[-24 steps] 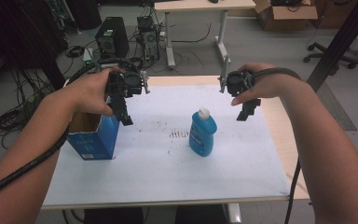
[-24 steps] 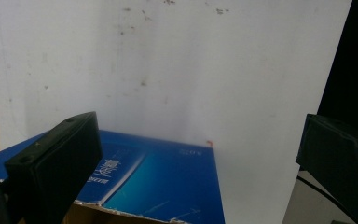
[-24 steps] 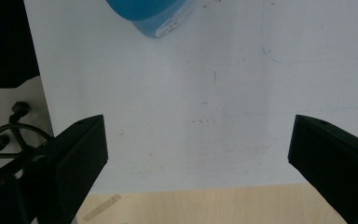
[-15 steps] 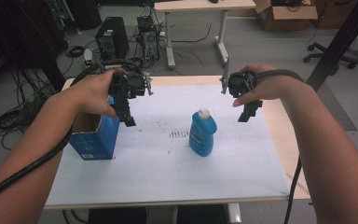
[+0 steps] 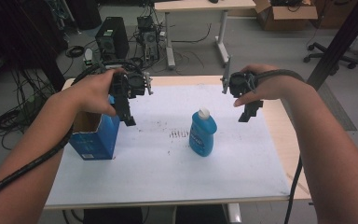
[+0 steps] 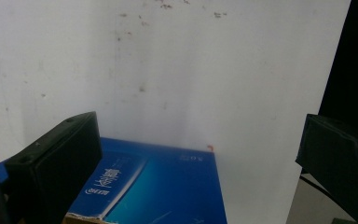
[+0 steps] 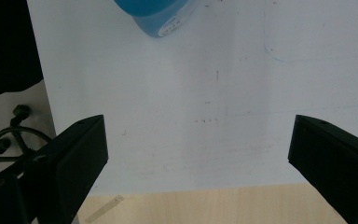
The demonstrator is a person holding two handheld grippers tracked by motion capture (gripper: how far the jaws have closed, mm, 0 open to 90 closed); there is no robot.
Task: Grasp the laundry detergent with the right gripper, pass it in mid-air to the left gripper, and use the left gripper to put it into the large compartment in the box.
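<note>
A blue bottle with a white cap stands upright near the middle of the white sheet; its base also shows at the top of the right gripper view as the bottle. An open blue carton stands at the sheet's left edge. My left gripper hangs open just above the carton's right side, nothing between its jaws; in its own view the left gripper looks down on the carton. My right gripper hovers open to the right of the bottle, apart from it, and the right gripper is empty.
The sheet covers most of a light wooden table, bare along its right and far edges. Beyond the far edge are computer towers, cables on the floor, a second table, a cardboard box and an office chair.
</note>
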